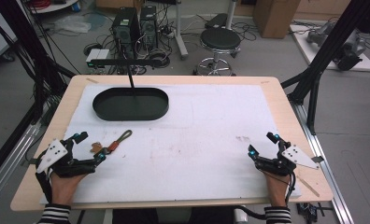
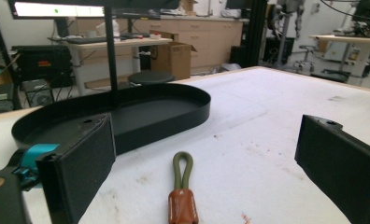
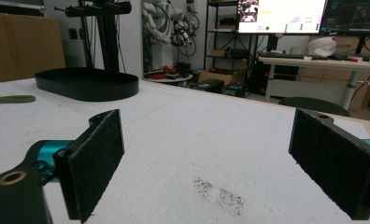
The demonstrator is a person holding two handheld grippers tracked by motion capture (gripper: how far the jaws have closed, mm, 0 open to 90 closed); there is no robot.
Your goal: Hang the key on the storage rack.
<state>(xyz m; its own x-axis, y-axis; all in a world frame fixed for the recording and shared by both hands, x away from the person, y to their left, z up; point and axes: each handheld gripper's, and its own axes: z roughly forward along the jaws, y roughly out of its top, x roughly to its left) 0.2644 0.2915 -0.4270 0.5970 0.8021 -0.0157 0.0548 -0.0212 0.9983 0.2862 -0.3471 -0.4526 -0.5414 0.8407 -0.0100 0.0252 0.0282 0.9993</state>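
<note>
A key strap with an olive cord loop (image 1: 124,136) and a brown leather tab (image 2: 182,206) lies on the white mat (image 1: 183,140) at the left. My left gripper (image 1: 90,146) rests on the mat with its jaws wide apart around the tab end, open and not touching it. In the left gripper view the strap (image 2: 182,186) lies between the two black pads (image 2: 82,163). At the mat's right side my right gripper (image 1: 262,143) stands open with only bare mat between its pads (image 3: 95,158). The olive loop (image 3: 12,99) shows far left in the right gripper view.
A black oval tray (image 1: 131,104) with an upright black post (image 1: 130,77) sits at the back left of the mat. The wooden table edge (image 1: 174,203) runs along the front. Stools, computers and cables stand on the floor beyond the table.
</note>
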